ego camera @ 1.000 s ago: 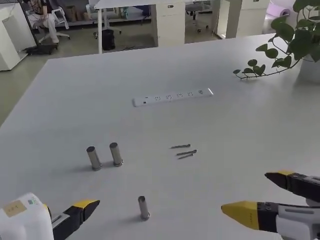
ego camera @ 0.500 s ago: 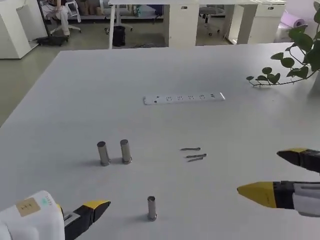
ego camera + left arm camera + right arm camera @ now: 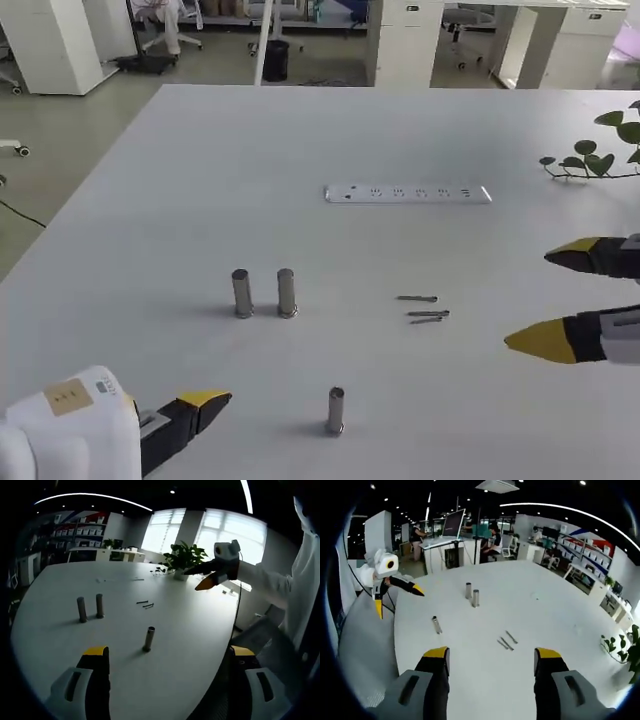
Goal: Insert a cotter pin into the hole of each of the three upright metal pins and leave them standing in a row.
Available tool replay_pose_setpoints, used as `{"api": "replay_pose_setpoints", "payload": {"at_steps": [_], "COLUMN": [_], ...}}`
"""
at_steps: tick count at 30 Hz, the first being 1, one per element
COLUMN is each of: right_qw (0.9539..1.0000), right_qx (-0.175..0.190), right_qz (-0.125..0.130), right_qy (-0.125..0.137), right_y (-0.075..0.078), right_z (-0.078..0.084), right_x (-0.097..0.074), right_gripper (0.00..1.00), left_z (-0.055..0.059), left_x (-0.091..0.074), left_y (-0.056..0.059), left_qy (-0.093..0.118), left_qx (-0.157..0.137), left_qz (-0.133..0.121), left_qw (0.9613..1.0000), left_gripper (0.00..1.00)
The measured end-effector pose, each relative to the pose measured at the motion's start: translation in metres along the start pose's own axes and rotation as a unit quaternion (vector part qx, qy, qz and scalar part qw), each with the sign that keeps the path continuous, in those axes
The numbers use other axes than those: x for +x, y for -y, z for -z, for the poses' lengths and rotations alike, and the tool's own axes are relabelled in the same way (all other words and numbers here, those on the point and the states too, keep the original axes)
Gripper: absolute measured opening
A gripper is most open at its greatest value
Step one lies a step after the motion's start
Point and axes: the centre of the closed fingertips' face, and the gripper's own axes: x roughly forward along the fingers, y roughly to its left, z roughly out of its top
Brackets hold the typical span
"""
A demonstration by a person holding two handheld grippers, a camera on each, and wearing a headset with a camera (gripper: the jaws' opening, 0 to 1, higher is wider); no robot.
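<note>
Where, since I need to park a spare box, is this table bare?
Bare: the white tabletop between the white power strip and the paired upright steel pins, and beyond the strip. Tighter: around the three small metal cotter pins and the lone upright pin nearest you.

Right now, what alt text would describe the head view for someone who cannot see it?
Three upright grey metal pins stand on a white table, two side by side, one nearer; three small cotter pins lie to their right. The yellow-tipped left gripper and right gripper flank them, both open.
</note>
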Motion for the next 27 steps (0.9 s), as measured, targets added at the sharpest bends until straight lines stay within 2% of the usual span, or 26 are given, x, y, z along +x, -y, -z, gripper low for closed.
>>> {"api": "replay_pose_setpoints", "payload": {"at_steps": [2,7,14,16,18,21,24,27], "right_qw": [0.9995,0.9964,0.9928,0.9913,0.9908,0.9882,0.9863,0.9836], "right_qx": [-0.019,-0.051,-0.048,-0.062,-0.057,-0.074,-0.073,-0.083], "right_qz": [-0.015,-0.031,-0.070,-0.079,-0.087,-0.094,-0.107,-0.114], "right_qy": [-0.019,-0.060,-0.085,-0.084,-0.087,-0.096,-0.102,-0.113], "right_y": [0.001,0.007,0.003,0.002,0.004,0.006,0.006,0.006], "right_z": [0.003,0.011,0.022,0.023,0.024,0.025,0.025,0.027], "right_x": [0.009,0.027,0.047,0.055,0.062,0.072,0.081,0.091], "right_gripper": [0.65,0.60,0.49,0.39,0.31,0.24,0.23,0.21], "left_z": [0.001,0.003,0.000,-0.001,0.000,0.002,0.008,0.010], "left_x": [-0.001,-0.004,-0.007,-0.008,-0.009,-0.009,-0.009,-0.010], "left_y": [0.000,0.002,0.001,-0.001,-0.002,-0.002,-0.002,-0.003], "left_qy": [0.000,-0.001,0.007,0.009,0.009,0.006,-0.005,-0.005], "left_qx": [-0.002,-0.007,-0.018,-0.022,-0.024,-0.026,-0.023,-0.030], "left_qz": [-0.001,-0.002,-0.012,-0.015,-0.018,-0.019,-0.020,-0.023], "left_qw": [1.0000,1.0000,0.9997,0.9996,0.9995,0.9995,0.9995,0.9993], "left_gripper": [0.98,0.98,0.97,0.97,0.96,0.96,0.94,0.94]}}
